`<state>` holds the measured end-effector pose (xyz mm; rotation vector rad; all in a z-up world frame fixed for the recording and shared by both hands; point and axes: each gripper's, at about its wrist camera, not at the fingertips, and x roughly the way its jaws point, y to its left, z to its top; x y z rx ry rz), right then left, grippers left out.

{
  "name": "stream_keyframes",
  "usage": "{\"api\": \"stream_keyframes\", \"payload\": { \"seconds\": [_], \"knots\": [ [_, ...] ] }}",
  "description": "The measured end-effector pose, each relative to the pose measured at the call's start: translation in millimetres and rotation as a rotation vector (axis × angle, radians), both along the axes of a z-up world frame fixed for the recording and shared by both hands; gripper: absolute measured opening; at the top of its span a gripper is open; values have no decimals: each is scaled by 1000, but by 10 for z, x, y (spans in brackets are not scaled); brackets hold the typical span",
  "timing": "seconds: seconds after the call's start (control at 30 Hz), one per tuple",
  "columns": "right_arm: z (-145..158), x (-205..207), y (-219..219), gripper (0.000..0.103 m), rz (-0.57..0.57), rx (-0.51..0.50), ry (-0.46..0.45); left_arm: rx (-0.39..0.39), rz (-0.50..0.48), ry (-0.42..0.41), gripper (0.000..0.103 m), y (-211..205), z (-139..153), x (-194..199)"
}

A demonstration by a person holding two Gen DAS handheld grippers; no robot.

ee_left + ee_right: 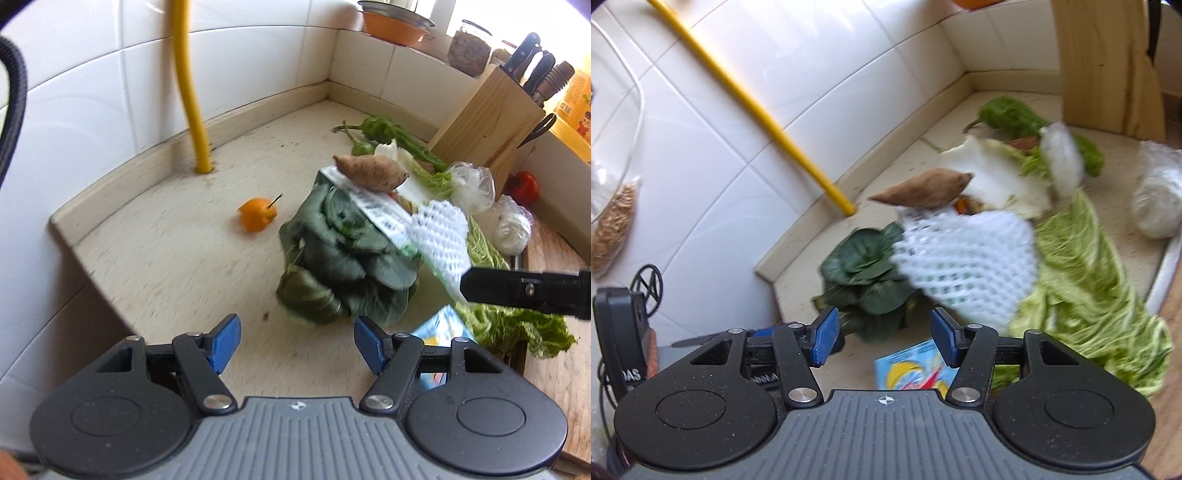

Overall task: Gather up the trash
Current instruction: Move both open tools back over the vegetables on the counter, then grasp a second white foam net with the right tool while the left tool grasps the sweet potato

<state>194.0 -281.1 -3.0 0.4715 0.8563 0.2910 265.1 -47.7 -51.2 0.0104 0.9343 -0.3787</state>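
Note:
A white foam net (967,258) lies blurred over a bagged bunch of dark greens (864,280), just beyond my right gripper (885,341), which is open with nothing between its blue pads. A blue snack wrapper (916,365) lies flat on the counter below that gripper. In the left wrist view the foam net (439,232) meets the tip of a black right-gripper finger (517,290), and the blue wrapper (443,328) peeks out beside it. My left gripper (297,345) is open and empty, short of the bagged greens (340,266). Two crumpled plastic bags (472,184) sit further back.
A sweet potato (373,171) rests on the greens' pack. An orange pepper piece (256,214) lies by a yellow pipe (194,110). Cabbage leaves (1082,280), green peppers (380,127), a tomato (524,186) and a knife block (487,125) crowd the right side. Tiled walls enclose the corner.

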Motion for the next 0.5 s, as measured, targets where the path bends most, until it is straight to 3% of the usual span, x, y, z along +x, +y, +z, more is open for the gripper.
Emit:
{"api": "stream_keyframes", "payload": {
  "seconds": [0.2,0.5],
  "knots": [
    [21,58,-109,70,-48,-89,-16,-28,-60,-13,63,-114,75,219],
    [-136,339,-58,78,38,-232,9,-76,-78,-31,64,-158,193,423]
  ]
}}
